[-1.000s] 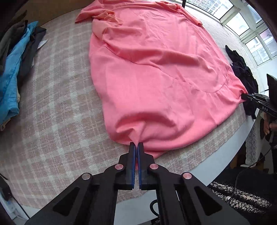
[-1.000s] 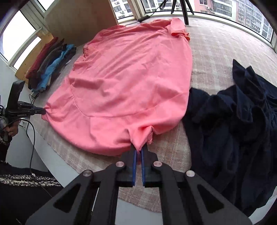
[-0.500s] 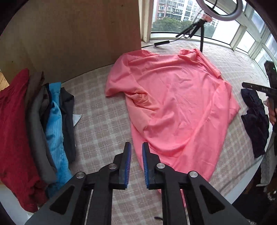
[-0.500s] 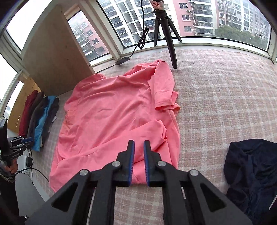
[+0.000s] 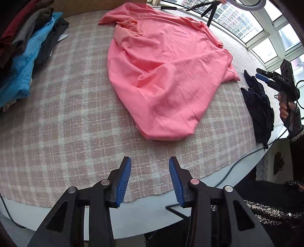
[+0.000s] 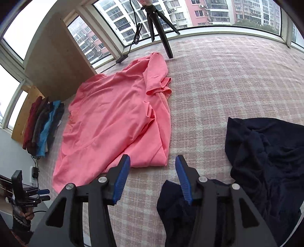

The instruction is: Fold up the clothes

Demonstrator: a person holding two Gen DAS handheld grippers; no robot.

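A black tripod (image 6: 161, 32) stands at the far edge of the pink-and-white checked cloth (image 6: 228, 79) that covers the table, one leg planted on the cloth. Just left of the tripod, a black cable (image 6: 135, 35) hangs down to a small black block (image 6: 121, 58) lying by the window sill. Further left of the tripod, a bare wooden panel (image 6: 55, 62) stands upright. Behind the tripod, windows (image 6: 218, 13) show apartment blocks.

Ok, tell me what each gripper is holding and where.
Nothing. The left gripper and right gripper are both open and empty, clear of the pink shirt.
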